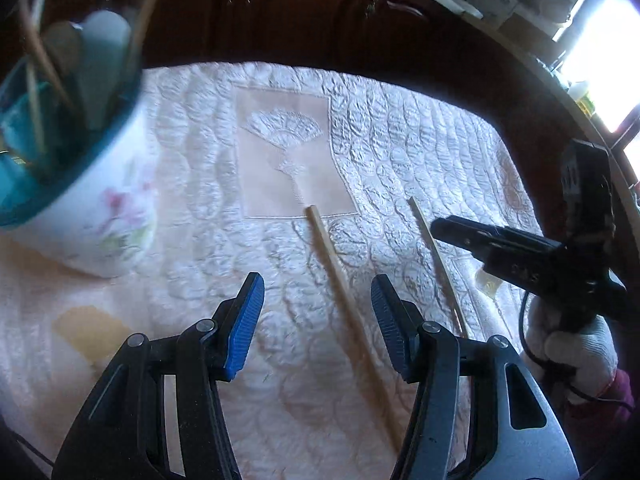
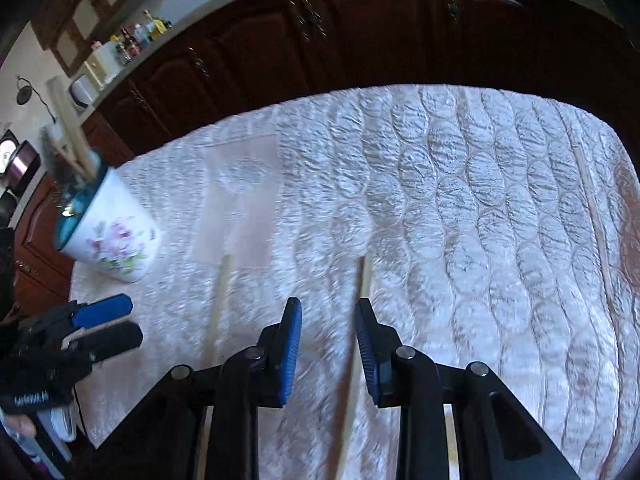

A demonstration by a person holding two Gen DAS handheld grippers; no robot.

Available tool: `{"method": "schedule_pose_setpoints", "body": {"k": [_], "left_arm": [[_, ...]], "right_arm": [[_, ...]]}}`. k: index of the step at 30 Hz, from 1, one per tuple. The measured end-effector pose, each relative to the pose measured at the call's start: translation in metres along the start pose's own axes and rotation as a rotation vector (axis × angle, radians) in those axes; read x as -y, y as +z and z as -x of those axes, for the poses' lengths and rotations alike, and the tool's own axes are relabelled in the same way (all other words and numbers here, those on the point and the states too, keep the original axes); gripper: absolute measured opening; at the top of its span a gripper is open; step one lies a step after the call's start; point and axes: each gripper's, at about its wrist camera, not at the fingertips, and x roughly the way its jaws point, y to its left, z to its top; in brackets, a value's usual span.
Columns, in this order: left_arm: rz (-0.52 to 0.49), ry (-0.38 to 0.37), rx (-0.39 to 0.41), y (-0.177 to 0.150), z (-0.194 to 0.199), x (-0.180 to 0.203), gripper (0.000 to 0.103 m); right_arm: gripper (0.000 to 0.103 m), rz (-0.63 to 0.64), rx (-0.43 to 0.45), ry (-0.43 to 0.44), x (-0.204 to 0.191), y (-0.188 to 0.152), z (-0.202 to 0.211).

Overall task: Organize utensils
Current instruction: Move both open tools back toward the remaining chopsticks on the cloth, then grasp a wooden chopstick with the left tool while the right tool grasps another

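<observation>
A pale wooden chopstick [image 1: 344,300] lies on the white quilted cloth [image 1: 200,240], under the gap of my left gripper [image 1: 318,314], which is open and holds nothing. A second chopstick [image 1: 434,252] lies to its right, below my right gripper [image 1: 444,228]. In the right wrist view that chopstick [image 2: 363,280] runs close by the right finger of my right gripper [image 2: 328,340]. The jaws are narrowly apart and the pads press on nothing. The first chopstick [image 2: 219,300] and my left gripper [image 2: 112,324] lie to the left. A floral cup [image 1: 100,216] [image 2: 116,240] holds several utensils.
A third chopstick [image 2: 592,208] lies near the cloth's right edge. A flat tan piece [image 1: 88,332] rests on the cloth at the lower left. Dark wooden cabinets [image 2: 320,40] stand beyond the table. A white-gloved hand [image 1: 576,344] holds the right gripper.
</observation>
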Motion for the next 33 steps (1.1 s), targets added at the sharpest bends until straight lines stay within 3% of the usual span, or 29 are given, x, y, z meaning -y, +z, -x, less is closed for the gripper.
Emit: {"method": "schedule_pose_setpoints", "body": {"k": [6,12,14,16,17,19,21,33], "left_arm": [[-0.002,0.041,-0.027,0.015,-0.034,0.003,0.055],[-0.016,0.085,-0.049,0.037,-0.067,0.011,0.044],[-0.022,0.108,-0.059,0.041,-0.077,0.013,0.033],[-0.036,0.126,-0.050,0.045,-0.082,0.015,0.024],[-0.041,0.119,-0.056,0.046,-0.084,0.016,0.012],[-0.026,0.077,-0.077,0.048,-0.083,0.014,0.009],[-0.008,0.024,-0.067,0.045,-0.070,0.010,0.008],[-0.070,-0.072,0.125,0.025,0.055,0.014,0.006]], "right_arm": [[0.027,-0.017,-0.042,-0.005,0.011,0.010,-0.020],[0.026,-0.004,-0.072,0.001,0.015,0.017,-0.041],[0.021,-0.001,-0.076,0.000,0.015,0.019,-0.048],[0.007,0.008,-0.075,-0.002,0.013,0.021,-0.051],[0.007,0.003,-0.075,0.011,0.014,0.021,-0.051],[0.005,-0.002,-0.064,0.027,0.013,0.022,-0.047],[0.005,-0.006,-0.037,0.048,0.014,0.023,-0.034],[0.005,0.069,0.163,0.177,-0.032,0.017,0.066]]}}
